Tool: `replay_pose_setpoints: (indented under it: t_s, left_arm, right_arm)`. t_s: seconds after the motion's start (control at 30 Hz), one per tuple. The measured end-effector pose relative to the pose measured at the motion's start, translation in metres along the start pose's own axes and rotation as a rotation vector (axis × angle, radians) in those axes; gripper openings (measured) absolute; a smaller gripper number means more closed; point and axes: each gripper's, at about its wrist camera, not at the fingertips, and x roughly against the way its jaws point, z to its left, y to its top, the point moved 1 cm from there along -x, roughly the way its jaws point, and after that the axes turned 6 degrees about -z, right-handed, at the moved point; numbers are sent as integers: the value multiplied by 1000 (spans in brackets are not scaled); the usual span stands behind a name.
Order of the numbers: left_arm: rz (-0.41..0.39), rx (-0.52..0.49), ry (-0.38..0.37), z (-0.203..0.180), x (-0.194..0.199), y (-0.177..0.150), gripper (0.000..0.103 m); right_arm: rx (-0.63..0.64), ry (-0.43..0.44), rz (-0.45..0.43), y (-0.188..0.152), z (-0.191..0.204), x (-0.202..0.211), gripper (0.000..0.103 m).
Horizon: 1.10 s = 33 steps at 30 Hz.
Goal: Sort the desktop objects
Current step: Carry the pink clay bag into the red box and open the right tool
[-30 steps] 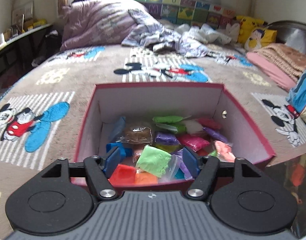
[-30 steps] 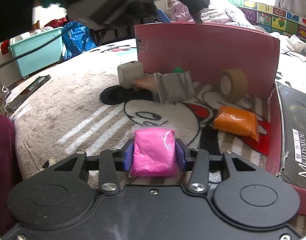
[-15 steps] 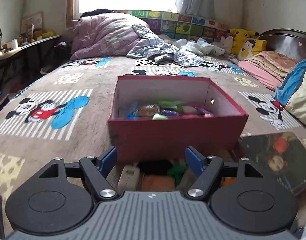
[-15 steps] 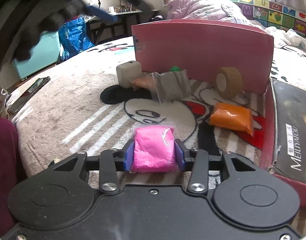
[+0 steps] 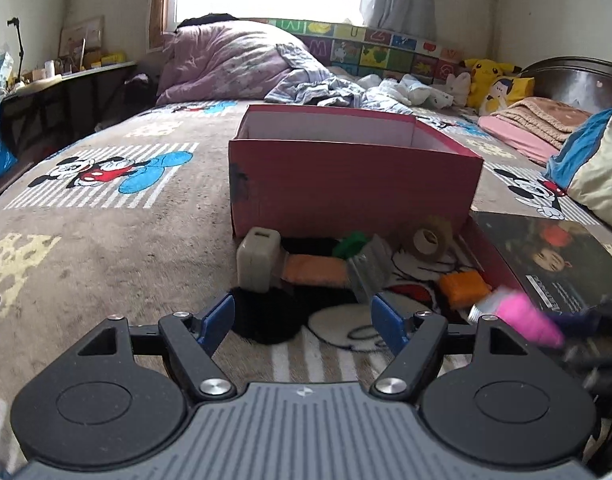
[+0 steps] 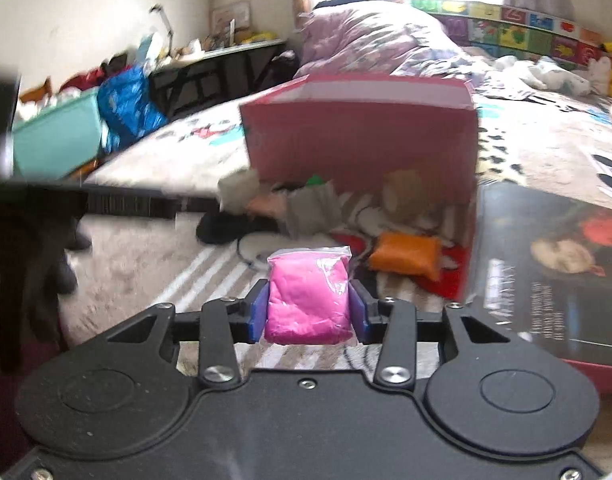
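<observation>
My right gripper (image 6: 309, 312) is shut on a pink clay packet (image 6: 309, 296) and holds it above the bed; the packet also shows blurred in the left wrist view (image 5: 526, 316). My left gripper (image 5: 304, 322) is open and empty, low over the bedspread. A red box (image 5: 354, 184) stands ahead of both grippers. In front of it lie a grey cube (image 5: 258, 258), an orange packet in a clear bag (image 5: 318, 270), a green piece (image 5: 352, 242), a tape roll (image 5: 430, 238) and an orange clay packet (image 5: 464, 288), also in the right wrist view (image 6: 406, 254).
A dark box lid with a printed picture (image 5: 562, 264) lies right of the red box. Pillows and folded blankets (image 5: 594, 160) are at the right. A quilt heap (image 5: 234, 64) lies at the back. A desk and blue bag (image 6: 126, 108) stand off the bed's left side.
My left gripper has dropped from above the red box to low in front of it, open and empty. My right gripper has lifted the pink packet and moved toward the box.
</observation>
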Motion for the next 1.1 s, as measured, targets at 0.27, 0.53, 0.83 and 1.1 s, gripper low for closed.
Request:
replay_pose_setpoints:
  t_s: [0.27, 0.53, 0.83, 1.1]
  left_arm:
    - [-29, -20, -27, -17, 10, -21, 75]
    - [-46, -25, -50, -22, 9, -25, 75]
    - [-78, -41, -77, -25, 9, -21, 75]
    - [-82, -4, -81, -15, 6, -16, 75]
  right_arm:
    - [33, -16, -44, 35, 4, 17, 41]
    - [35, -14, -67, 82, -8, 5, 41]
    - [6, -30, -55, 128, -32, -37, 41]
    - [20, -44, -6, 152, -42, -83, 41]
